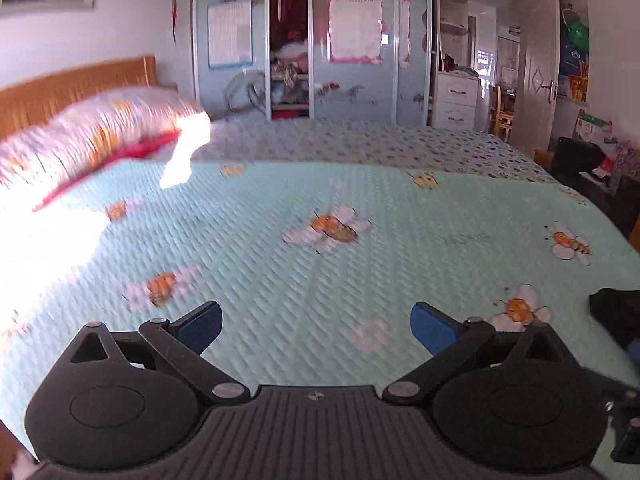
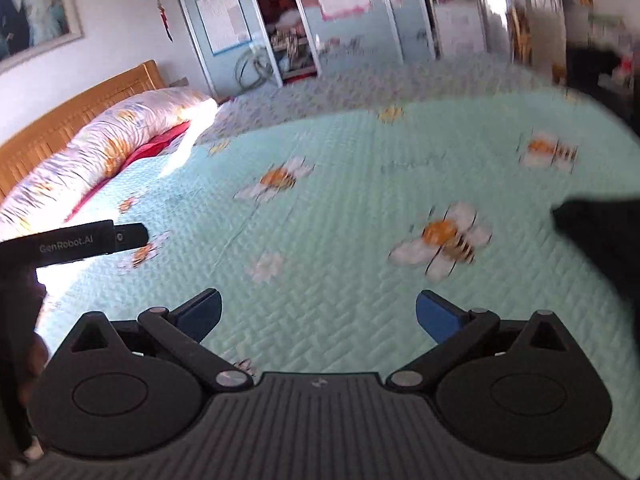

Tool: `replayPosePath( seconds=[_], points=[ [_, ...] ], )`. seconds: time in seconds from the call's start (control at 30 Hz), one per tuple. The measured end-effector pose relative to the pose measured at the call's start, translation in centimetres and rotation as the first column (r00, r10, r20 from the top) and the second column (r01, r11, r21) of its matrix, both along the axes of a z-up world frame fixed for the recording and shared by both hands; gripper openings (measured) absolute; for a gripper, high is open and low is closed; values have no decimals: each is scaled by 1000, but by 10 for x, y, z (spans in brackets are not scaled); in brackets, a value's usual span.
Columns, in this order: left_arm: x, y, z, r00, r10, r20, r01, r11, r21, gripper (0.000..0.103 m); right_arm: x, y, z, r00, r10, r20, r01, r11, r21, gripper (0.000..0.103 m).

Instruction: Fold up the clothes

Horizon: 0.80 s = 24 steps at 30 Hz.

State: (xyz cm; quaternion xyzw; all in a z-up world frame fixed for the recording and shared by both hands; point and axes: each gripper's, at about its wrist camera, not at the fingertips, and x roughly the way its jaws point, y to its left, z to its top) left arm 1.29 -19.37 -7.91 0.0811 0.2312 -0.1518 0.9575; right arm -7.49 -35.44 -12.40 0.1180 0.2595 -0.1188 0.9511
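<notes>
- Your left gripper is spread wide with nothing between its blue pads, over bare bee-print quilt on the bed.
- Your right gripper is just as wide and just as empty.
- The dark garment lies off to the right, at the bed's right edge; its long axis is cut off.
- The right gripper looks nearer, so lead with it.

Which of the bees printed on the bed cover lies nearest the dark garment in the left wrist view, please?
The bee at the lower right, almost beside the dark garment; the other bees sit farther left or higher up.
</notes>
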Motion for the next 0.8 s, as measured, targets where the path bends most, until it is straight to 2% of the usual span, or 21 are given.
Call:
replayPosePath(
  seconds=[0.03, 0.07, 0.1, 0.13, 0.2, 0.27, 0.33, 0.37, 0.47, 0.6, 0.8],
  points=[
    [-5, -1, 1, 996, 22, 84, -27, 998, 62, 103, 0, 12, 4, 999, -10, 33, 14, 995, -102, 103],
    [-10, -2, 2, 984, 40, 171, -62, 990, 124, 103, 1, 20, 7, 999, -13, 44, 20, 987, -158, 103],
    [-15, -3, 3, 965, 51, 259, -101, 978, 183, 103, 4, 27, 9, 999, -15, 51, 25, 980, -198, 103],
    [-15, -4, 1, 952, 81, 294, -149, 964, 219, 103, 8, 28, 8, 999, -13, 41, 20, 985, -169, 103],
    [-5, -1, -7, 958, 129, 258, -198, 944, 262, 103, 15, 26, 4, 999, -24, 22, 26, 997, -77, 103],
    [10, 10, -14, 984, 106, 140, -137, 961, 238, 103, 24, 23, -7, 999, -39, -11, 39, 999, 13, 103],
    [25, 21, -26, 997, 83, 5, -83, 979, 189, 103, 31, 24, -22, 998, -45, -54, 47, 998, 47, 103],
    [33, 26, -32, 995, 76, -64, -65, 985, 160, 103, 34, 26, -30, 996, -45, -76, 49, 997, 52, 103],
    [51, 30, -51, 980, 68, -185, -46, 991, 123, 103, 40, 27, -46, 991, -38, -125, 45, 997, 59, 102],
    [68, 22, -66, 953, 42, -300, -21, 997, 70, 103, 47, 19, -56, 987, -40, -153, 51, 996, 70, 102],
    [77, -14, -76, 939, -23, -344, 43, 998, 53, 103, 47, -7, -68, 984, -85, -159, 99, 992, 83, 102]
  ],
)
